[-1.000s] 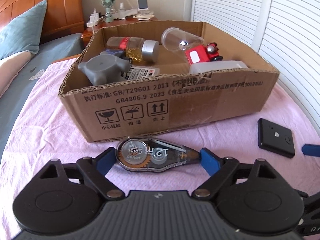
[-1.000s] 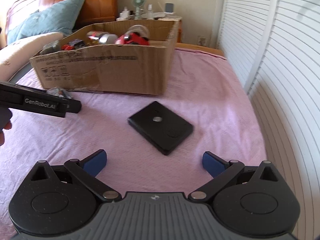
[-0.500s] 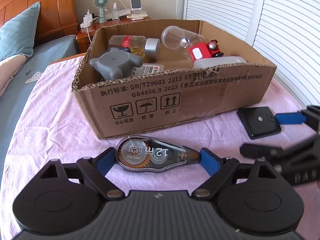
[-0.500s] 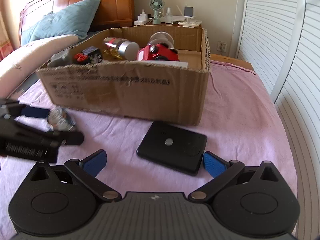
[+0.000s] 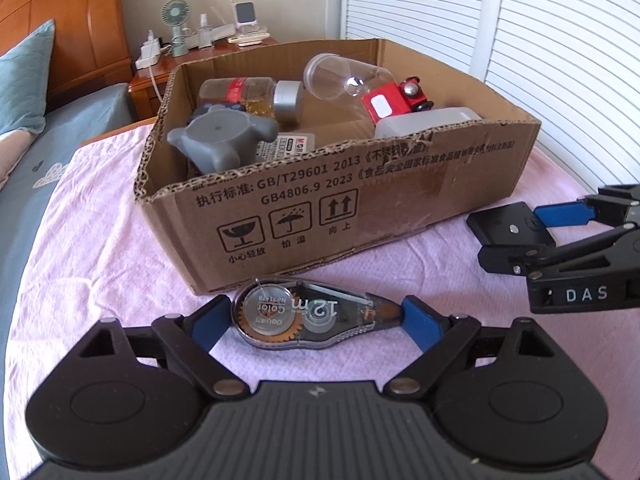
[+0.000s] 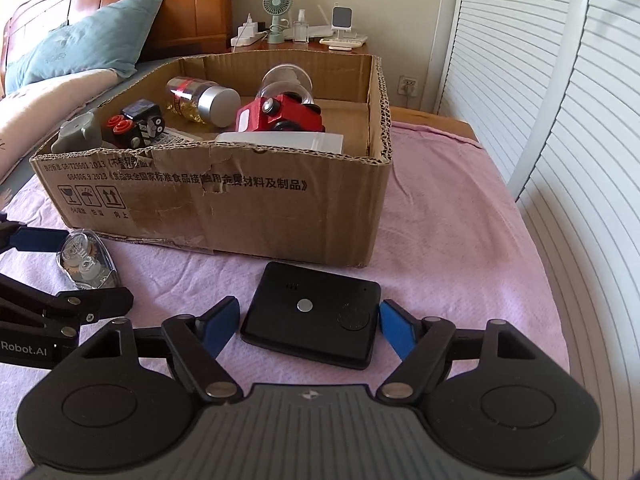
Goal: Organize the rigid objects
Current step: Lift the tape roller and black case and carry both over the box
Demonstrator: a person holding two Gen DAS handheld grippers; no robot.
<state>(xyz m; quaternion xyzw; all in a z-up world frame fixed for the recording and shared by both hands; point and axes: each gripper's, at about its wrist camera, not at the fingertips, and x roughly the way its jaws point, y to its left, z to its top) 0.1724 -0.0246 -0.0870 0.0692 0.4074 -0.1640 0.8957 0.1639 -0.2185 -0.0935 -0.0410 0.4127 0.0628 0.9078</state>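
Note:
A clear correction tape dispenser point(image 5: 308, 316) lies on the pink cloth in front of the cardboard box point(image 5: 400, 192). My left gripper point(image 5: 316, 320) is shut on the dispenser, its blue pads touching both ends. The dispenser also shows in the right wrist view point(image 6: 86, 258). A flat black square device point(image 6: 312, 320) lies on the cloth in front of the box's right corner. My right gripper point(image 6: 308, 326) is open around it, pads close to its two sides. The device point(image 5: 510, 226) and the right gripper point(image 5: 560, 220) also show in the left wrist view.
The box point(image 6: 240, 208) holds a red toy car point(image 6: 284, 116), a jar with a silver lid point(image 6: 204, 98), a clear cup point(image 5: 344, 78), a grey knob-shaped part point(image 5: 218, 140) and a white container point(image 5: 424, 122). A nightstand point(image 6: 304, 38) with a small fan stands behind. White shutter doors point(image 6: 580, 120) are on the right.
My right gripper has moved forward until its pads flank the black device, and the gap between them has narrowed. My left gripper still grips the dispenser and has shifted slightly.

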